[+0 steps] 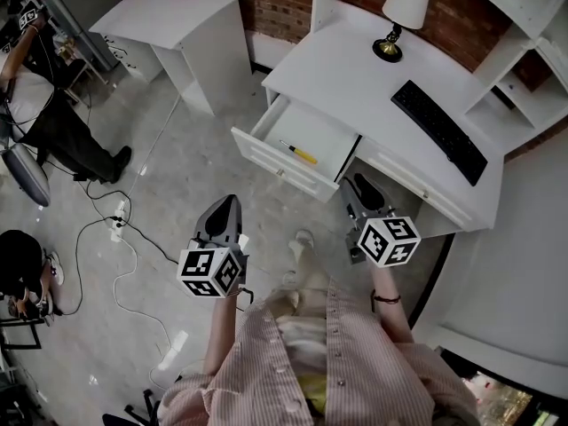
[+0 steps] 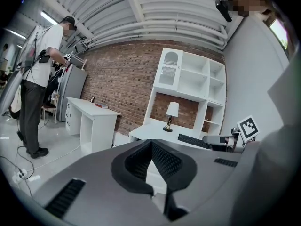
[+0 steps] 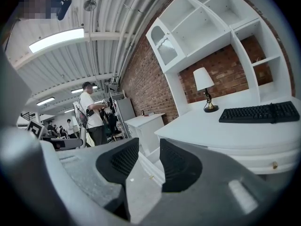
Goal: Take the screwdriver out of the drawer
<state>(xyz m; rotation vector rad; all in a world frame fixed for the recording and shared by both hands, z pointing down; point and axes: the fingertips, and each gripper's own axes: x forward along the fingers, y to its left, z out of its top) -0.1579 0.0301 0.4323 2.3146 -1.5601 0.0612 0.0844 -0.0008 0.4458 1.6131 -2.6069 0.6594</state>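
Observation:
The screwdriver (image 1: pixel 300 153), with a yellow handle, lies inside the open white drawer (image 1: pixel 264 153) pulled out from the desk's left front. Both grippers hang over the floor in front of the drawer, each a short way from it and touching nothing. My left gripper (image 1: pixel 226 209) is below and left of the drawer's front, and its pads meet at the tips (image 2: pixel 151 143). My right gripper (image 1: pixel 359 193) is under the desk edge to the right of the drawer, and a narrow gap shows between its pads (image 3: pixel 149 147). Neither gripper view shows the screwdriver.
The white desk (image 1: pixel 355 78) carries a lamp (image 1: pixel 395 16) and a black keyboard (image 1: pixel 439 131), with a shelf unit (image 1: pixel 524 69) at its right. A second white desk (image 1: pixel 169 20) stands further left. Cables (image 1: pixel 115 229) trail over the floor, and a person (image 1: pixel 62 127) stands at the far left.

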